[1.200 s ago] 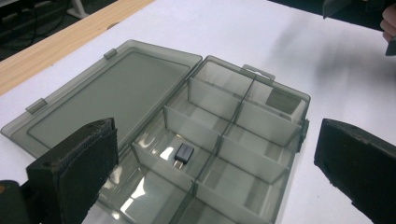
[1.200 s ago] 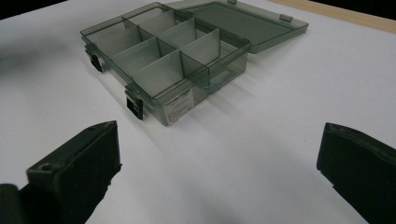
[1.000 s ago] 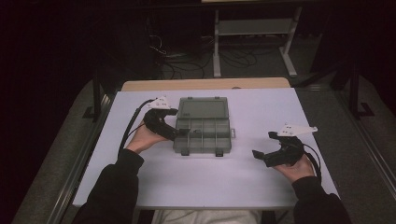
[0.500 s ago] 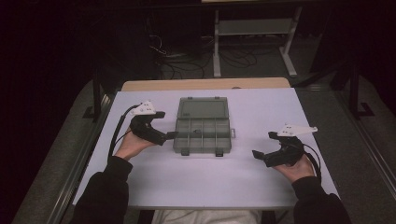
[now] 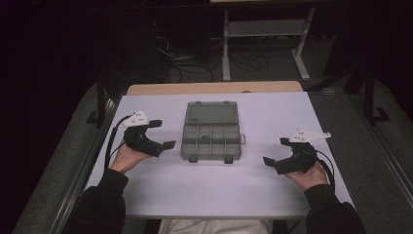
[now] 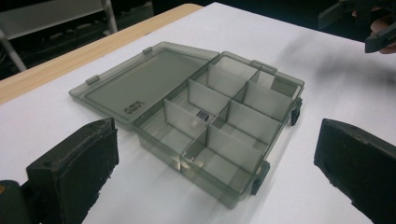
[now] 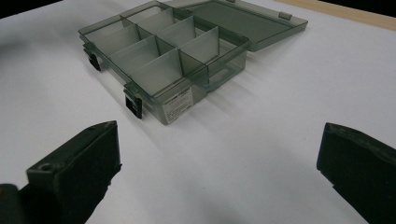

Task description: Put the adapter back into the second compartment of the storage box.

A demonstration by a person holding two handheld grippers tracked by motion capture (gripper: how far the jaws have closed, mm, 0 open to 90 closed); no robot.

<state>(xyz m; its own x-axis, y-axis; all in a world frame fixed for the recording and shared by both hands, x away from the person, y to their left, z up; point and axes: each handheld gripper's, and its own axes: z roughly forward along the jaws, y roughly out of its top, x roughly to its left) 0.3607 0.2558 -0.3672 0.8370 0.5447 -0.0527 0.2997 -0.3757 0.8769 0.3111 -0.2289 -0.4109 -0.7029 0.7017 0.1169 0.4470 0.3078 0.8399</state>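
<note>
A smoky transparent compartment box (image 5: 211, 130) lies open in the middle of the white table (image 5: 272, 112), its lid flat toward the far side. In the left gripper view the box (image 6: 219, 126) has several compartments, with a small dark piece (image 6: 202, 115) in one of the middle ones. My left gripper (image 5: 162, 134) is open, just left of the box and apart from it. My right gripper (image 5: 275, 151) is open to the right of the box with nothing between its jaws. The right gripper view shows the box (image 7: 163, 51) from its latch side.
A wooden strip (image 5: 214, 87) edges the table's far side. Beyond it are a metal frame (image 5: 263, 34) and cables (image 5: 180, 56) on the dark floor. The table's left and right edges lie close outside each hand.
My left gripper has drawn back leftward from the box's left side to a spot apart from it. The right gripper has stayed put.
</note>
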